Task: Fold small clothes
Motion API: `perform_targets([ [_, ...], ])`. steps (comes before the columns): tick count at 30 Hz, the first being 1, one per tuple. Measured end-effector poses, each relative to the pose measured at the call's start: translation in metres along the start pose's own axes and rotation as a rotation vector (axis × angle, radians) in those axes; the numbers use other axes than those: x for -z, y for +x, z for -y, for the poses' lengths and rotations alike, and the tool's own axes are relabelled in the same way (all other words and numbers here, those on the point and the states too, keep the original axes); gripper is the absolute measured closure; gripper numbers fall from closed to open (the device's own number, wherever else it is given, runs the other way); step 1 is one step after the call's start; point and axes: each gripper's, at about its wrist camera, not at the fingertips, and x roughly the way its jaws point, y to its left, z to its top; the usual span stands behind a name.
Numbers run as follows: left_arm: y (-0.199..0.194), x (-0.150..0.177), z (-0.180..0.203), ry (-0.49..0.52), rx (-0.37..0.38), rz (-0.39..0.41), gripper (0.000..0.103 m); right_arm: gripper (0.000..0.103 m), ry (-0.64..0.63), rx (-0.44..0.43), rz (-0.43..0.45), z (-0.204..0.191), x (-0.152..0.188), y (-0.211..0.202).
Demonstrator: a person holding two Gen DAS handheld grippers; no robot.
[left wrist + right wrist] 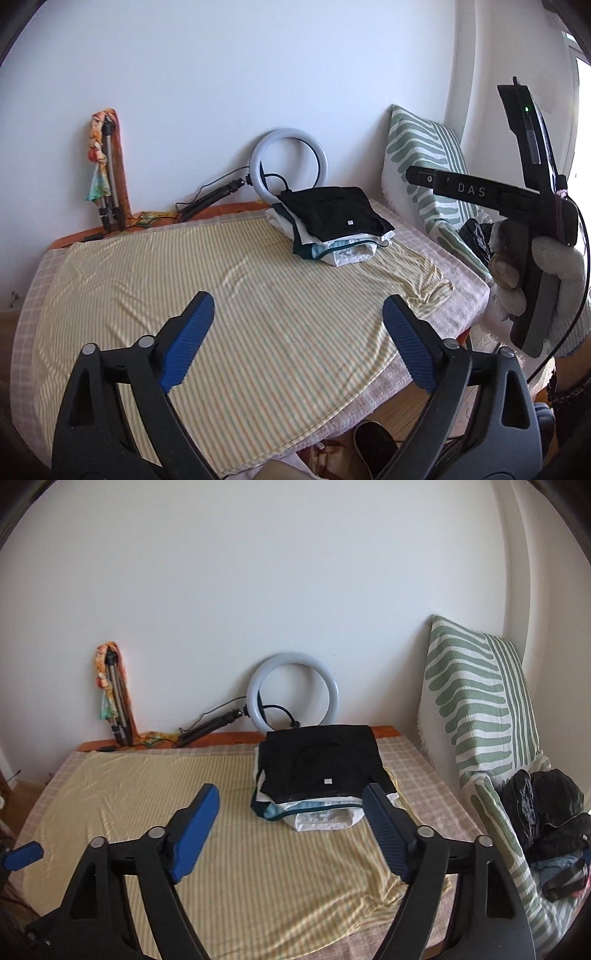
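Observation:
A stack of folded clothes [332, 229], black piece on top with white and teal ones below, sits at the far right of the table; it also shows in the right wrist view [321, 775]. A yellow striped cloth [221, 295] covers the table top [221, 849]. My left gripper [297, 325] is open and empty above the cloth's near part. My right gripper [290, 812] is open and empty, just in front of the stack. A pile of dark unfolded clothes [550, 834] lies on the seat at the right.
A ring light [291, 690] and a folded tripod [118, 705] lean on the back wall. A green striped cushion [476, 701] stands at the right. The right hand's gripper body [532, 221] is close on the left view's right side. A shoe [373, 443] lies on the floor.

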Motion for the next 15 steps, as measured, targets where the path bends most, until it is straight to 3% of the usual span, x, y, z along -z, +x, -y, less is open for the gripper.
perform_targets([
  [5, -0.011, 0.011, -0.007, 0.015, -0.055, 0.037, 0.000, 0.021, 0.005, -0.002, 0.009, -0.020, 0.019, -0.007],
  [15, 0.010, 0.023, -0.023, -0.046, -0.105, -0.037, 0.000, 0.020, 0.011, 0.029, 0.005, -0.031, 0.051, 0.002],
])
